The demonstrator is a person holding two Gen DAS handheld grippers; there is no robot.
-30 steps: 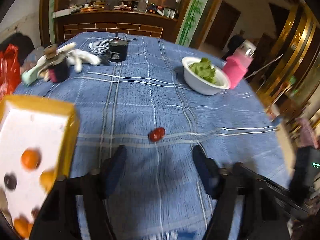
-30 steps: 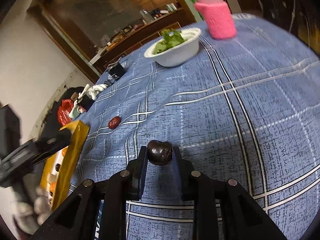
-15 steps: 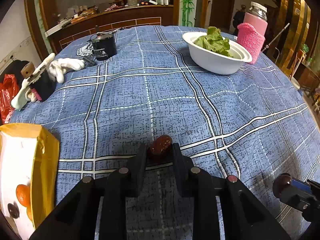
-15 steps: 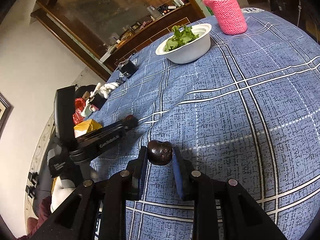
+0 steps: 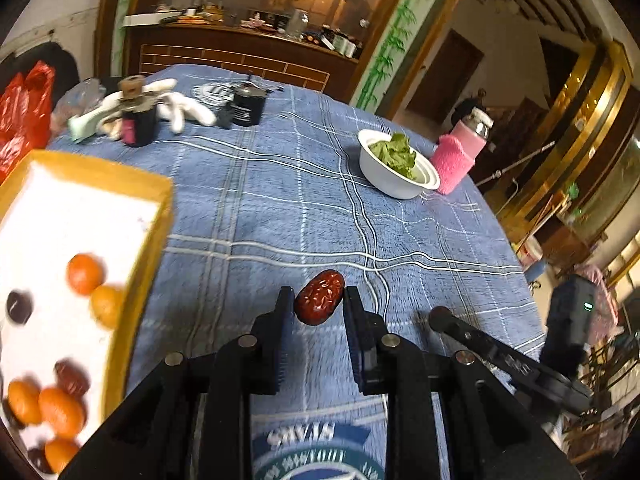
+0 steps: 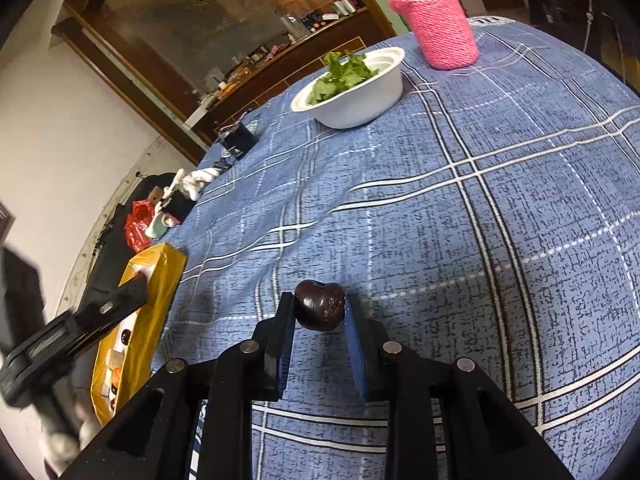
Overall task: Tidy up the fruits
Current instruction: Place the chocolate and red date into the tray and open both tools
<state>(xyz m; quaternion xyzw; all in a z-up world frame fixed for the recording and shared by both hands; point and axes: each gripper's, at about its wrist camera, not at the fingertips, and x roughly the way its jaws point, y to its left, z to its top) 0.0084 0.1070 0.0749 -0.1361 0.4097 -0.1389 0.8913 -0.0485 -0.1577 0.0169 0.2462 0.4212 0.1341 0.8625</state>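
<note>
My left gripper (image 5: pixel 318 300) is shut on a wrinkled red date (image 5: pixel 320 297) and holds it above the blue plaid cloth. My right gripper (image 6: pixel 320 308) is shut on a dark cherry (image 6: pixel 320 305) above the cloth. A yellow-rimmed white tray (image 5: pixel 156 216) lies at the left in the left wrist view, holding several orange kumquats (image 5: pixel 84 273), a dark cherry (image 5: pixel 19 306) and a red date (image 5: pixel 71 378). The tray also shows in the right wrist view (image 6: pixel 158 292), with the left gripper's finger (image 6: pixel 120 298) over it. The right gripper's arm (image 5: pixel 492 352) shows at lower right in the left wrist view.
A white bowl of greens (image 5: pixel 394 164) and a pink-sleeved bottle (image 5: pixel 460 152) stand at the far right. A black jar (image 5: pixel 248 106), a small dark bottle (image 5: pixel 138 120) and white gloves (image 5: pixel 180 106) sit at the far left. A red bag (image 5: pixel 20 116) hangs off the table's edge.
My left gripper closed on the red date, lifted it off the cloth and swung left toward the tray. My right gripper kept hold of the cherry.
</note>
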